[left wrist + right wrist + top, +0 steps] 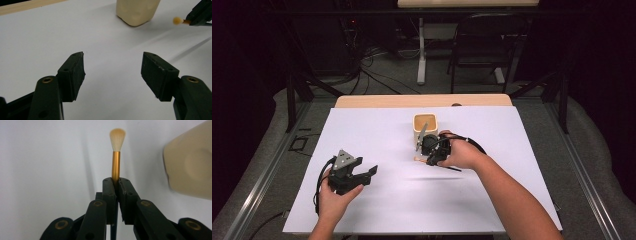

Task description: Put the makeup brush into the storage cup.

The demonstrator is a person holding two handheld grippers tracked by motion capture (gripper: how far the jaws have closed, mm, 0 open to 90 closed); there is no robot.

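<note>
A sheet (pixel 387 200) covers the counter (pixel 362 101), whose bare far edge lies behind it. The cup (pixel 425 127) stands on the sheet, right of centre and toward the far side. Just before the cup, the right tongs (pixel 428 159) hold a brush (pixel 116 157) above the sheet, its tip pointing left. The left tongs (pixel 368 172) sit near the sheet's front left, well apart from cup and brush. Behind the counter stand a chair (pixel 482 45) and a desk (pixel 467 4).
</note>
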